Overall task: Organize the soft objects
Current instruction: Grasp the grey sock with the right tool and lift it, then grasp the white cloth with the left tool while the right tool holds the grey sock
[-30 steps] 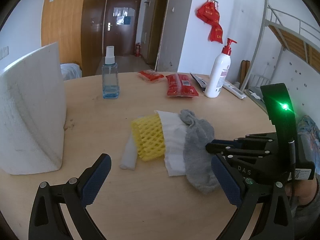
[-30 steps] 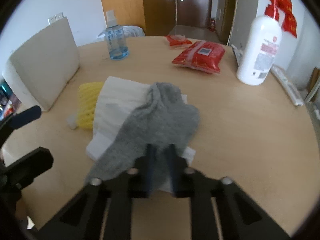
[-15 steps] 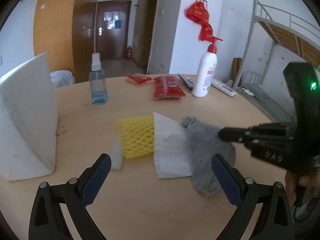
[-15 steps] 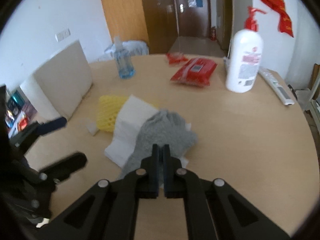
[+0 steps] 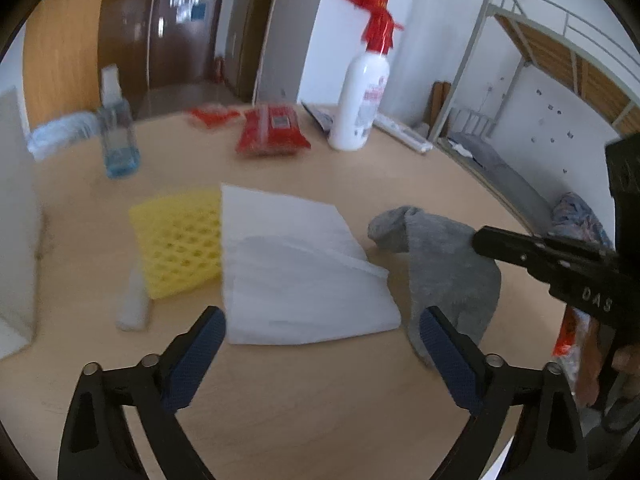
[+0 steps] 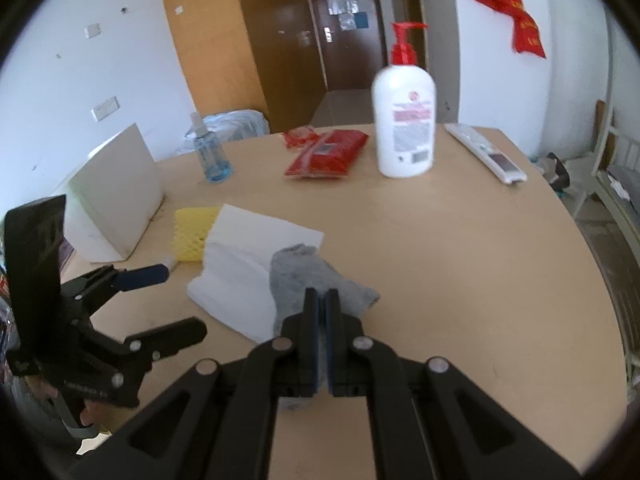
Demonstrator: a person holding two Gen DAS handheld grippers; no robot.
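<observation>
Right now the step in hand looks like pulling the grey sock [image 6: 308,280] off the pile of soft things. The right gripper [image 6: 320,300] has its fingers pressed together on the near end of the sock, pinching the cloth between them; in the left wrist view that end hangs lifted from the fingers while the far end trails on the desk [image 5: 360,168] just beside the white sheet [image 5: 296,268]. The left gripper [image 5: 320,344] hangs spread wide and empty, low over the near edge of the sheet, touching nothing that I can see.

The next move, I judge, calls for carrying the sock clear without dragging the sheet along, then laying it in a place of its own; the left gripper is well set to pin or take the sheet.

Counted, the soft things are:
- one sock;
- one white sheet, partly over the yellow net;
- one yellow foam net [image 5: 180,248];
- one small white piece [image 5: 134,308] by the net's near corner, too blurred to name.

Elsewhere on the desk:
- one pump bottle [image 6: 404,120];
- one spray bottle [image 6: 208,152];
- two red packets [image 6: 328,154], one large and one small;
- one remote [image 6: 486,154];
- one white foam block [image 6: 116,196].
</observation>
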